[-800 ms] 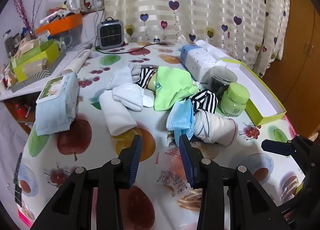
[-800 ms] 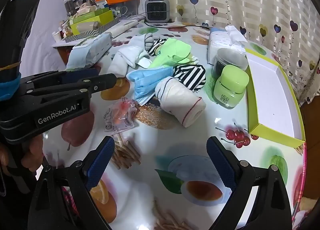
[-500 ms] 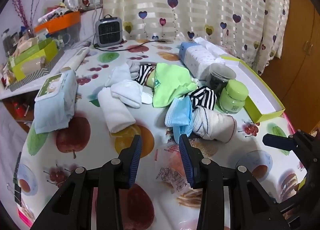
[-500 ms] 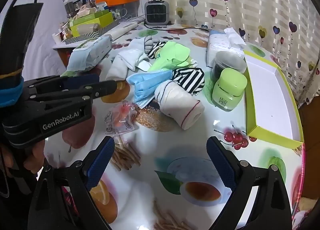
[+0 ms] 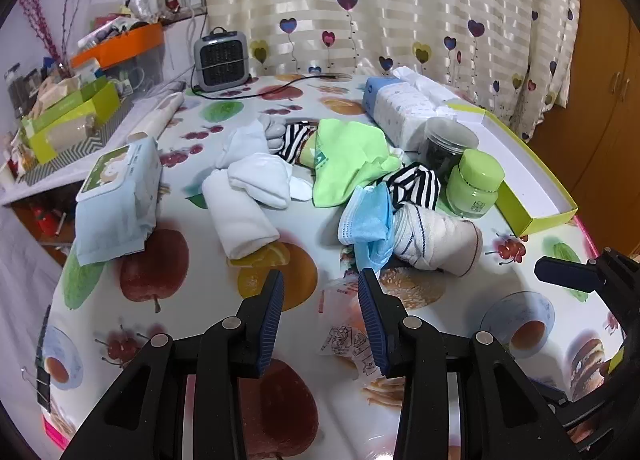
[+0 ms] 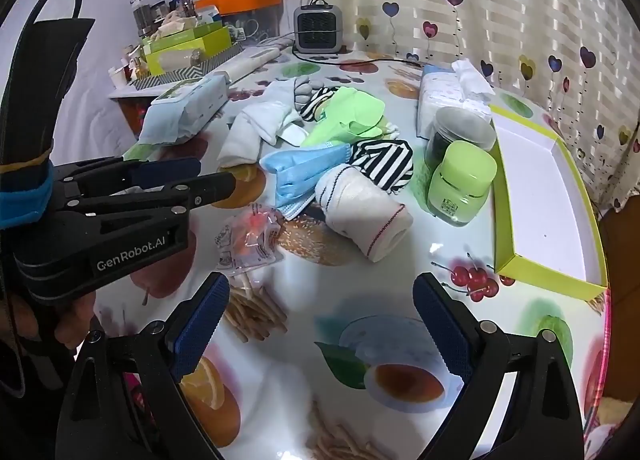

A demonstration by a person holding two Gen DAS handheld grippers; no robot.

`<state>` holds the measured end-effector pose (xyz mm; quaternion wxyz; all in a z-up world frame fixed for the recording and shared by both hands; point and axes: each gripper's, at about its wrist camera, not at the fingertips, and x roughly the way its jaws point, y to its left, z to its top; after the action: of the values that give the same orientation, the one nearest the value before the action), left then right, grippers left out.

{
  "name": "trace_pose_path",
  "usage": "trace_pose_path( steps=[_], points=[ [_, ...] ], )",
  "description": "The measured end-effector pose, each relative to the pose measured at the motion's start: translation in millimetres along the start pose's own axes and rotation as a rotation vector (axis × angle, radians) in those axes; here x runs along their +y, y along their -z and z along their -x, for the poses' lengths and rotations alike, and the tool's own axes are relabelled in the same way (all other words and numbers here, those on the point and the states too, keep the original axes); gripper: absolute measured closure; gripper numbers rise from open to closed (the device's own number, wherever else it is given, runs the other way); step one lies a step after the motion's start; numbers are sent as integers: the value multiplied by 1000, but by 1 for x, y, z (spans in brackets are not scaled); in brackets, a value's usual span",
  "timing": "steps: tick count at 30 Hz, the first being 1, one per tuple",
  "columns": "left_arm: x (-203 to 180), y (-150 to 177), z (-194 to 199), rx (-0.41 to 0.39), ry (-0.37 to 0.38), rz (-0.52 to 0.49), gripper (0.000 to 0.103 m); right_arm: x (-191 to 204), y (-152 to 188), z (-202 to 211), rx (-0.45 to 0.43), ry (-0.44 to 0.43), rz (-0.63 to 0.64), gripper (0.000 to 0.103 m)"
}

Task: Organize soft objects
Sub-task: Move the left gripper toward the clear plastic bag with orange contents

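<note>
- Clutter of soft things sits mid-bench [image 5: 400, 344]: a blue face mask [image 5: 366, 220], a rolled cream sock [image 5: 434, 238], a striped sock [image 5: 416, 184], a green cloth [image 5: 348, 158] and folded white cloths [image 5: 240, 216], all touching or overlapping in one heap
- Left claw [image 5: 320, 300] hovers over the bench just short of the mask, its pads partly apart with nothing between them; a small clear packet [image 5: 344, 324] lies on the bench right by its right pad
- Right claw [image 6: 320, 324] hangs over bare bench nearer the camera, spread wide and empty, well apart from the heap
- The step in hand looks like the approach before a first pick; nothing soft has been sorted yet, and the yellow-green tray [image 6: 592, 228] beside the jars is empty
- The rolled sock's long axis runs from the mask down toward the near right in the right wrist view, open cuff with its red line facing the camera; the mask lies across its far end, draped and crumpled, so its own axis is hard to call
- Next move, by my judgement: close the left claw across the mask's loose edge, or bring the right claw across the sock's short width, then lift clear of the green jar [image 6: 460, 184] standing just beside
</note>
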<state>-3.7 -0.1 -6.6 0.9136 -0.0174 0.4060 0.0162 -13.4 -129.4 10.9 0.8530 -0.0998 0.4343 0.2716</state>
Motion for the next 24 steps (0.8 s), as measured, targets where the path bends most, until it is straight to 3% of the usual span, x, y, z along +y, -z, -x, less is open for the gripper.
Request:
trace_pose_path(
  steps=[24],
  points=[
    [-1, -1, 0, 13, 44, 10, 66, -1, -3, -1, -1, -4, 13, 9]
  ],
)
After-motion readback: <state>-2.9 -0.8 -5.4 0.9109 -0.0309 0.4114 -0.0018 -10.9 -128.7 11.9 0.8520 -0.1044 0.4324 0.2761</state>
